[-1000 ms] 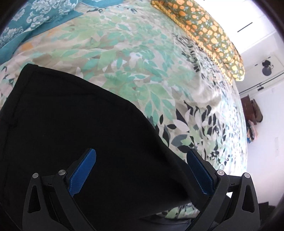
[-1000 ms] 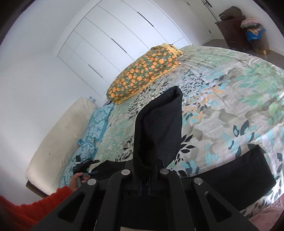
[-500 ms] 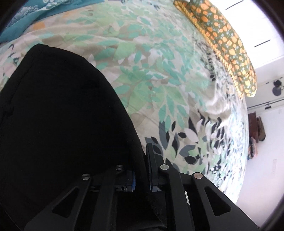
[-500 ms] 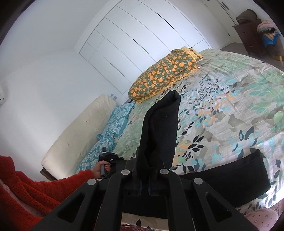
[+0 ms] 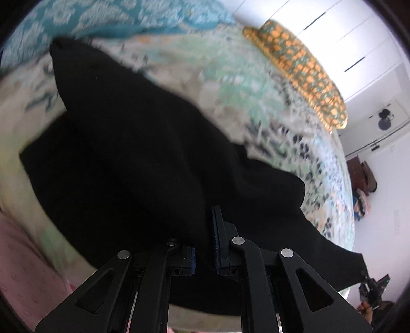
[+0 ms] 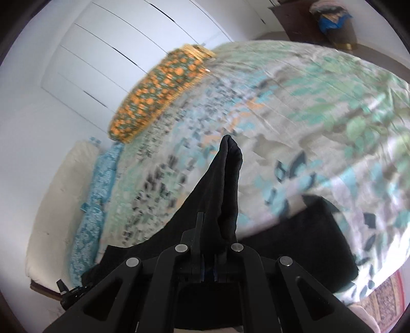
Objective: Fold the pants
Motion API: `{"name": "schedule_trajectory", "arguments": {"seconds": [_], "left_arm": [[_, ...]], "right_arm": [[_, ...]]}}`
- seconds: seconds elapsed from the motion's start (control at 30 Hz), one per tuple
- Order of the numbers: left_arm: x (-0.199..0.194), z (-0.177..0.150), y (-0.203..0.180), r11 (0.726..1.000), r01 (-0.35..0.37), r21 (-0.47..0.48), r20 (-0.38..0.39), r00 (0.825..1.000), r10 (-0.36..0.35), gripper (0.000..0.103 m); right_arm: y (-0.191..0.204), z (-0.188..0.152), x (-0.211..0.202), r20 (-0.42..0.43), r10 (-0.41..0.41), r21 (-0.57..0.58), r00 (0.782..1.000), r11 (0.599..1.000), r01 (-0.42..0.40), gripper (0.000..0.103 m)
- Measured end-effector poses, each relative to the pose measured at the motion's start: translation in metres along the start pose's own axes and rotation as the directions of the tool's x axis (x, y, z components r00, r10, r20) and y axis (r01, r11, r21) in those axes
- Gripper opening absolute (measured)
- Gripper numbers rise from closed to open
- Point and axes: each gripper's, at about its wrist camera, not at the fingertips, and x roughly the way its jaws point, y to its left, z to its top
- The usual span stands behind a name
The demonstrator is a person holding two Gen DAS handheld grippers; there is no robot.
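Black pants (image 5: 143, 153) lie over the floral bedspread (image 5: 230, 84) and hang between my two grippers. My left gripper (image 5: 205, 246) is shut on a fold of the pants, which rises in front of the fingers and hides the left fingertip. My right gripper (image 6: 208, 246) is shut on another edge of the pants (image 6: 223, 189), which stands up in a narrow peak above the fingers. More of the black cloth (image 6: 315, 243) rests on the bed at the right.
An orange-patterned pillow (image 5: 299, 66) and a teal pillow (image 5: 102, 18) lie at the bed's far side. White wardrobe doors (image 6: 123, 51) stand behind. A dark dresser (image 5: 361, 174) with clothes is in the corner. The left wrist view shows the right gripper's body (image 5: 374, 289) at the lower right.
My left gripper went from open to shut on the pants a second ago and has lifted the cloth off the bed. Both views are now motion-blurred; the right gripper has tilted with its held edge.
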Motion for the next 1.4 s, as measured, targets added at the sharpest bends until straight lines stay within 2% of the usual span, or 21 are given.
{"name": "schedule_trajectory", "arguments": {"seconds": [0.07, 0.17, 0.3, 0.47, 0.63, 0.77, 0.83, 0.9, 0.93, 0.97, 1.03, 1.07, 1.1, 1.13, 1.2, 1.4], "left_arm": [[0.022, -0.018, 0.014, 0.999, 0.001, -0.053, -0.085, 0.996, -0.005, 0.009], [0.025, -0.023, 0.014, 0.998, -0.003, -0.068, -0.112, 0.994, -0.004, 0.009], [0.019, -0.024, 0.009, 0.999, -0.014, -0.045, -0.122, 0.993, 0.008, 0.009], [0.016, -0.028, 0.001, 0.999, -0.002, -0.033, -0.126, 0.992, -0.002, 0.009], [0.018, -0.032, -0.001, 1.000, -0.017, 0.022, -0.143, 0.990, 0.020, 0.009], [0.025, -0.030, -0.004, 0.999, -0.029, 0.026, -0.165, 0.986, 0.033, 0.010], [0.026, -0.029, -0.006, 0.999, -0.029, 0.028, -0.167, 0.985, 0.033, 0.010], [0.027, -0.031, -0.005, 0.999, -0.027, 0.028, -0.170, 0.985, 0.032, 0.010], [0.025, -0.032, -0.003, 0.999, -0.024, 0.024, -0.172, 0.985, 0.028, 0.010], [0.024, -0.033, -0.001, 1.000, -0.021, 0.018, -0.174, 0.985, 0.024, 0.011], [0.021, -0.034, 0.003, 1.000, -0.015, 0.004, -0.172, 0.985, 0.015, 0.012], [0.018, -0.036, 0.004, 1.000, -0.011, -0.003, -0.170, 0.985, 0.011, 0.012], [0.016, -0.037, 0.006, 1.000, -0.008, -0.008, -0.168, 0.986, 0.006, 0.012], [0.014, -0.037, 0.006, 1.000, -0.009, -0.006, -0.163, 0.987, 0.008, 0.012], [0.013, -0.039, 0.002, 1.000, -0.016, 0.014, -0.158, 0.987, 0.018, 0.007], [0.009, -0.050, -0.011, 0.991, -0.081, 0.108, -0.153, 0.984, 0.097, 0.004]], "right_arm": [[-0.024, -0.008, 0.014, -0.086, -0.075, 0.043, 0.993, 0.996, 0.079, 0.005], [-0.043, -0.010, 0.021, -0.135, -0.090, 0.084, 0.987, 0.991, 0.102, 0.005], [-0.043, -0.006, 0.030, -0.201, -0.183, 0.005, 0.962, 0.982, 0.188, 0.005], [-0.041, -0.007, 0.042, -0.265, -0.312, -0.142, 0.912, 0.948, 0.284, 0.005], [-0.052, -0.010, 0.050, -0.316, -0.357, -0.166, 0.879, 0.933, 0.319, 0.005], [-0.053, -0.008, 0.052, -0.321, -0.365, -0.171, 0.874, 0.930, 0.326, 0.006], [-0.051, -0.008, 0.050, -0.319, -0.355, -0.163, 0.878, 0.934, 0.318, 0.016], [-0.050, -0.007, 0.045, -0.304, -0.327, -0.153, 0.895, 0.944, 0.293, 0.037], [-0.048, -0.007, 0.040, -0.284, -0.315, -0.149, 0.906, 0.948, 0.283, 0.056], [-0.046, -0.006, 0.035, -0.258, -0.299, -0.143, 0.919, 0.952, 0.270, 0.061], [-0.049, -0.005, 0.027, -0.237, -0.260, -0.115, 0.936, 0.964, 0.239, 0.061], [-0.051, -0.006, 0.024, -0.231, -0.255, -0.102, 0.939, 0.966, 0.237, 0.051], [-0.053, -0.006, 0.023, -0.227, -0.261, -0.099, 0.938, 0.965, 0.245, 0.034], [-0.055, -0.007, 0.023, -0.230, -0.275, -0.099, 0.934, 0.961, 0.258, 0.013], [-0.056, -0.009, 0.024, -0.227, -0.313, -0.107, 0.922, 0.949, 0.296, 0.012], [-0.055, -0.010, 0.027, -0.220, -0.381, -0.134, 0.898, 0.924, 0.359, 0.012]]}}
